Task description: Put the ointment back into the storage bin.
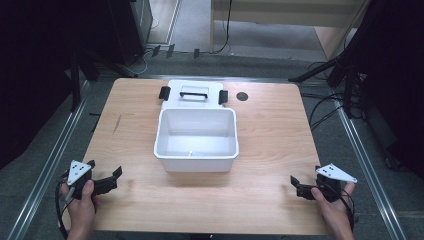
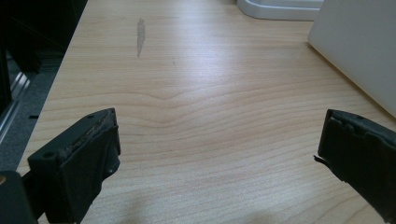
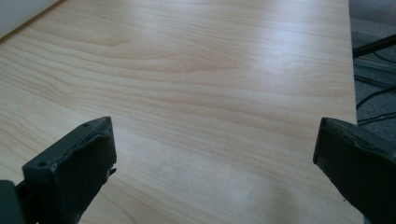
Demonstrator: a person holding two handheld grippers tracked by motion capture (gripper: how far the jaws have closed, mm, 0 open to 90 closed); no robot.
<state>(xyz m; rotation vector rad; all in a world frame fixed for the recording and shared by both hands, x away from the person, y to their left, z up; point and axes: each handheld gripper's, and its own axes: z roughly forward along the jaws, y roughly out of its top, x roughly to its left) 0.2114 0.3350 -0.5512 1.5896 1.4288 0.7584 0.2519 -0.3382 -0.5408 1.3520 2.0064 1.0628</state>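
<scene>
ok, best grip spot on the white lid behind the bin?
Probably the black handle in the middle of the white lid. The lid lies flat behind the open white bin, so come from above, jaws spanning the bar's thickness. Either open gripper could.

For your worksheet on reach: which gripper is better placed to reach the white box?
Probably left: the left gripper sits nearer the white box, whose wall shows beside its open jaws. The right gripper sits farther away.

A small dark round hole [image 1: 242, 96] is showing near the far edge of the wooden table [image 1: 270, 145], towards its right corner; cables [image 1: 325, 112] are lying on the floor beyond the right edge.
</scene>
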